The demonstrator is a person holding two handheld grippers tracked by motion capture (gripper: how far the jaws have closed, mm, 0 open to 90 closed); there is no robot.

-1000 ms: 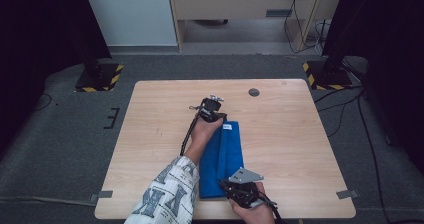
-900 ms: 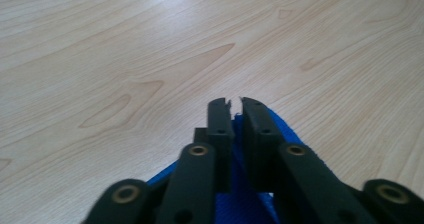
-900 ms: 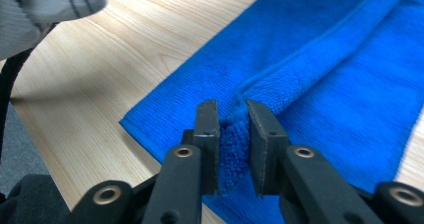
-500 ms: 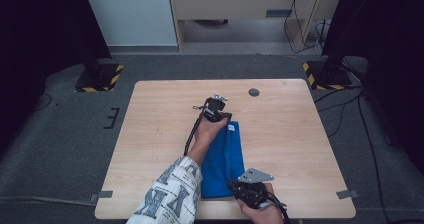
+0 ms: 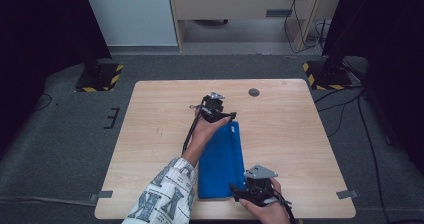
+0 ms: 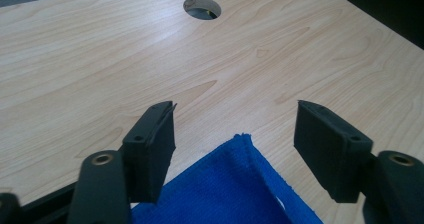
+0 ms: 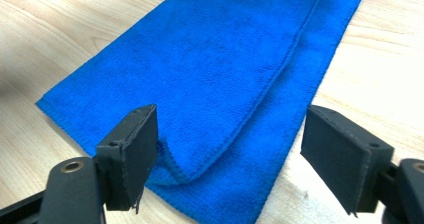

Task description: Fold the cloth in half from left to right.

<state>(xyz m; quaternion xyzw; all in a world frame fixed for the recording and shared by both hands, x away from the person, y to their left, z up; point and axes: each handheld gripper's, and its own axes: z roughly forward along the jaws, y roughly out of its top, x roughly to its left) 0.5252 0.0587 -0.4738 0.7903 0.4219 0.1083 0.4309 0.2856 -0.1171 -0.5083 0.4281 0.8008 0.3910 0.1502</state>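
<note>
Wooden table [image 5: 150,149], seen from the high view, with a round cable hole [image 5: 254,92] near its far edge. A blue towel [image 5: 221,160], folded lengthwise into a narrow strip, lies flat near the table's middle and runs from the centre toward the near edge. Left gripper [image 5: 223,117], at the strip's far end, borne by a hand [image 5: 206,130] on a forearm in a patterned sleeve [image 5: 162,196]. Its jaws have just been opening and stand apart; in the left gripper view the towel's far corner [image 6: 243,136] lies free between them, untouched. Right gripper [image 5: 235,191], at the strip's near end. Its jaws have likewise just been opening and stand apart over the near edge, where a rounded fold [image 7: 200,171] rests on the lower layer, seemingly unpressed by either pad, though contact beneath the jaws is hard to judge. Judged step: a lengthwise fold just laid down and let go. The next move probably calls for a fresh grip on one short end, carried over to meet the other
</note>
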